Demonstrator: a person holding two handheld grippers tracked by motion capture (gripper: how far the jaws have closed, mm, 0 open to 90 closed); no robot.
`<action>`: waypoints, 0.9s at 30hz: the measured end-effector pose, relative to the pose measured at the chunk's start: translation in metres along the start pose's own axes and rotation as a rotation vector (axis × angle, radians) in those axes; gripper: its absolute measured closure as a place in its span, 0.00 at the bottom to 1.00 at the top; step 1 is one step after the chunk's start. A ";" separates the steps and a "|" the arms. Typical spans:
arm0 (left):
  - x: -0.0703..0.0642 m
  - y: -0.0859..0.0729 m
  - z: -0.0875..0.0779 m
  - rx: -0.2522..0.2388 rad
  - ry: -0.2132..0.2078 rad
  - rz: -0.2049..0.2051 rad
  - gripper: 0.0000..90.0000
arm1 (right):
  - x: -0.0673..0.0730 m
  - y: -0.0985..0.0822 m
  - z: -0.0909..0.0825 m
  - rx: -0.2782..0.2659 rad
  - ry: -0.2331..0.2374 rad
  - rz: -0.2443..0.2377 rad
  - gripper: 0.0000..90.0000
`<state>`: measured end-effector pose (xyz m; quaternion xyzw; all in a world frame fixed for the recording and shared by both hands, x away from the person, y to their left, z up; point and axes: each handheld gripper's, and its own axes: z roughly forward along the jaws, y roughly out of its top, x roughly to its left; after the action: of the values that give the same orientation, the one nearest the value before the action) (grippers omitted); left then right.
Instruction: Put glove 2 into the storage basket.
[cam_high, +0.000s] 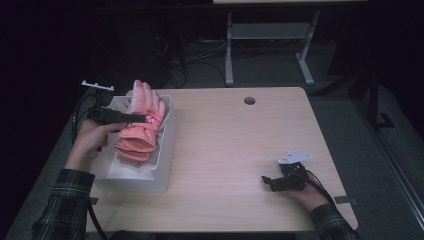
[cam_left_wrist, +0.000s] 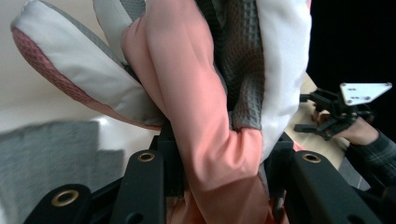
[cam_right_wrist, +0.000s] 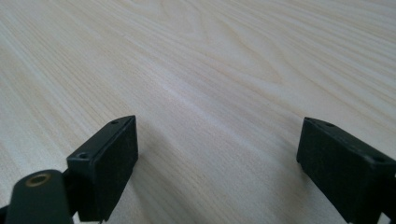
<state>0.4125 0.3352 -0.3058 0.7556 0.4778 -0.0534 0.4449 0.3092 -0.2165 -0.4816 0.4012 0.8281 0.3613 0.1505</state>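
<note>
1. Gripping a pink and white glove (cam_high: 142, 120), the left gripper (cam_high: 131, 118) is clamped across the middle of it, over the white box (cam_high: 161, 165) at the left edge of the tabletop (cam_high: 235, 150).
2. Seen in the left gripper view, the glove (cam_left_wrist: 196, 116) fills the gap between the two black jaws, and the pink fabric bulges out above them, so the pads press into it from both sides.
3. The glove's finger end points toward the far edge of the tabletop and rises above the box's far wall; its cuff end lies lower, inside the box.
4. The box stands along the left edge, nearer the front left corner than the far one, with its front wall tall and its inside white.
5. The person's left hand (cam_high: 90, 140) holds the gripper from the left side of the box, a plaid sleeve (cam_high: 62, 200) behind it.
6. The right gripper (cam_high: 267, 181) rests near the front right corner of the tabletop, well apart from the box, in the person's right hand (cam_high: 305, 195).
7. Its jaws stand wide apart with nothing between them; the right gripper view shows bare wood grain (cam_right_wrist: 210, 93) in the gap.
8. A round cable hole (cam_high: 249, 100) sits near the far edge of the tabletop.
</note>
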 end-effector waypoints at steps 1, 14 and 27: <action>0.004 -0.003 -0.001 -0.007 -0.003 -0.015 0.67 | 0.000 0.000 0.000 0.000 0.000 0.000 0.13; 0.041 -0.033 0.034 0.103 0.060 -0.074 0.66 | 0.000 0.000 0.000 0.001 -0.001 0.003 0.13; 0.054 -0.054 0.073 0.177 0.080 -0.074 0.50 | 0.000 0.000 0.000 -0.001 -0.004 -0.001 0.13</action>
<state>0.4247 0.3263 -0.4107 0.7754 0.5161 -0.0814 0.3546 0.3091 -0.2166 -0.4817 0.4018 0.8278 0.3606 0.1526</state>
